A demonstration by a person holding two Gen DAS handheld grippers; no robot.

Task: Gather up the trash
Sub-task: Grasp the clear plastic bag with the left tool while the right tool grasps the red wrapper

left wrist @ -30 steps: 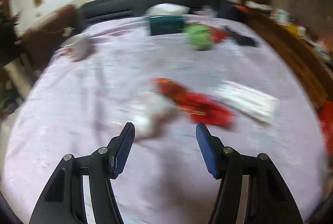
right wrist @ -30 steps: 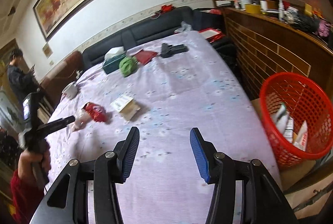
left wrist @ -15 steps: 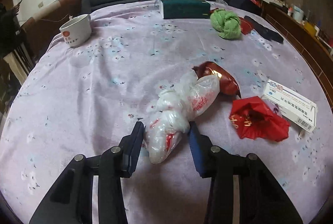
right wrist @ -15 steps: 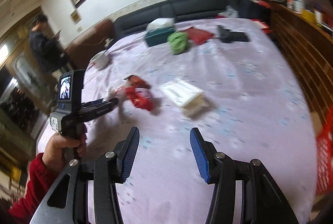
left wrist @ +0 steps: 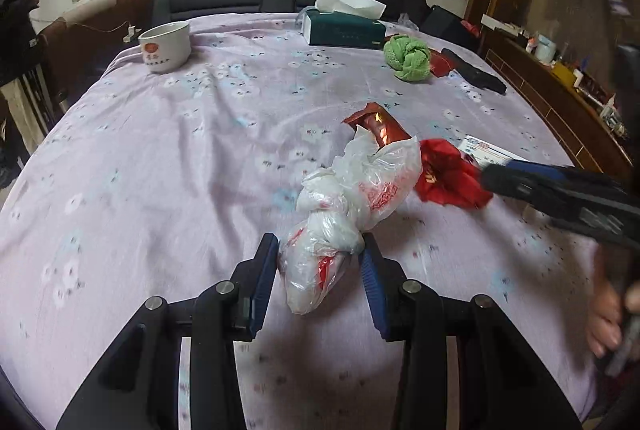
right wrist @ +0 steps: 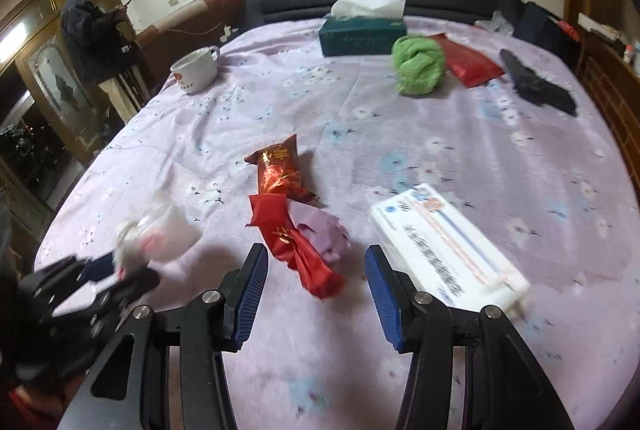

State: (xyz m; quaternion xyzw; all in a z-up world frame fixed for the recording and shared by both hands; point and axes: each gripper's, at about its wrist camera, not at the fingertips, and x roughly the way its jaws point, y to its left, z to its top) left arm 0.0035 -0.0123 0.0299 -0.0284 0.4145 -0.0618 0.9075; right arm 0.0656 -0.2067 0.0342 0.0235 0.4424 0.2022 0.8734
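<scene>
A crumpled white plastic bag (left wrist: 340, 214) with red print sits between the blue pads of my left gripper (left wrist: 319, 270), which is shut on its lower end. The same bag (right wrist: 156, 230) shows blurred in the right wrist view. Just beyond it lie a dark red snack packet (left wrist: 378, 128) and a crumpled red paper (left wrist: 448, 178). My right gripper (right wrist: 316, 288) is open, and the near tip of the red paper (right wrist: 296, 242) reaches in between its fingers. A white medicine box (right wrist: 444, 254) lies right of that gripper. The snack packet (right wrist: 278, 170) lies farther out.
The table wears a lilac flowered cloth (right wrist: 460, 158). At the far side stand a white mug (right wrist: 194, 70), a green tissue box (right wrist: 362, 36), a green cloth ball (right wrist: 418, 64), a flat red packet (right wrist: 470, 64) and a black object (right wrist: 536, 86). A person (right wrist: 96, 26) stands at far left.
My left gripper went from open to shut on the plastic bag. My right gripper swung left from the basket side and came down low over the red paper, still open.
</scene>
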